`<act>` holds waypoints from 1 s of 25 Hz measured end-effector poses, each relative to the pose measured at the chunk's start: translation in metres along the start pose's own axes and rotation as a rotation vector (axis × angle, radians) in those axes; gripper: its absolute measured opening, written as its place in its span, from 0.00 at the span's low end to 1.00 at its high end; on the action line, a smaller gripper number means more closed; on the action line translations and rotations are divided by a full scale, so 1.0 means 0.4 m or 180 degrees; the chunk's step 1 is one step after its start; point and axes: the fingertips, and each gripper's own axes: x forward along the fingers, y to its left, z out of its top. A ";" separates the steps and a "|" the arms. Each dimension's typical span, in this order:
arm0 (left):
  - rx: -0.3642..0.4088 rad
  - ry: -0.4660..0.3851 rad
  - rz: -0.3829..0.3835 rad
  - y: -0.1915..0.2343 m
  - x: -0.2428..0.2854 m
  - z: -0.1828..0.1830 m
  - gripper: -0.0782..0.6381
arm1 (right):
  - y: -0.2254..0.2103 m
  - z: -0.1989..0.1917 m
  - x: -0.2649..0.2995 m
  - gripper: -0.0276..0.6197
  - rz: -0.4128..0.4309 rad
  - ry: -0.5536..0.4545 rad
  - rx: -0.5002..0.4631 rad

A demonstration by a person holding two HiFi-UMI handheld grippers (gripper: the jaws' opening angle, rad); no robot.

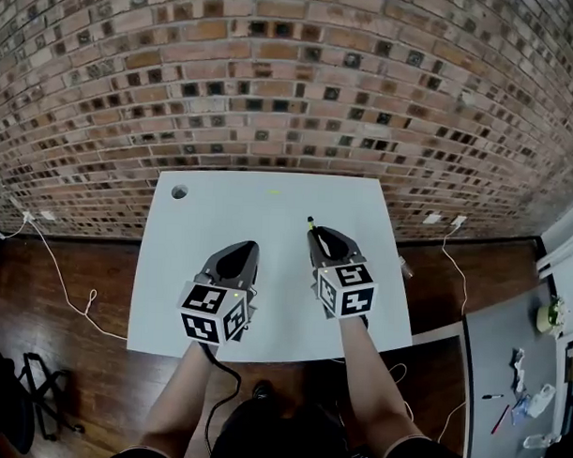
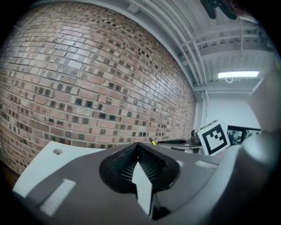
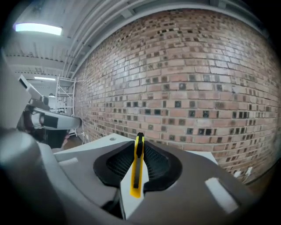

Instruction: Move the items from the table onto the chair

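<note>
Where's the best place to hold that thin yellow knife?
Mid-body, across its flat sides, coming from the rear end. The knife is thin and straight, so the jaws close flat on it and the tip points away, as in the right gripper.

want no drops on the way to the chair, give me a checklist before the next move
1. Right gripper shut on the yellow utility knife: ok.
2. Knife centred and in line with the jaws: ok.
3. Blade retracted: cannot tell.
4. Left gripper shut, empty, apart from the right one: ok.
5. Chair located: cannot tell, no view clearly shows it.
</note>
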 end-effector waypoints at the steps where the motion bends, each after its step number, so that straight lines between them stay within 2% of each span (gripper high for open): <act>1: 0.0024 -0.0032 -0.0009 -0.008 -0.001 0.015 0.13 | -0.001 0.028 -0.022 0.14 -0.0011 -0.0091 -0.0016; 8: 0.0234 -0.0292 -0.0127 -0.090 -0.020 0.138 0.13 | 0.001 0.203 -0.181 0.14 -0.0068 -0.0677 -0.0135; 12: 0.0344 -0.0424 -0.0176 -0.128 -0.039 0.194 0.13 | 0.018 0.266 -0.257 0.14 -0.0062 -0.0976 -0.0199; 25: 0.0448 -0.0469 -0.0401 -0.200 -0.063 0.207 0.13 | 0.018 0.269 -0.356 0.14 -0.0256 -0.1101 -0.0179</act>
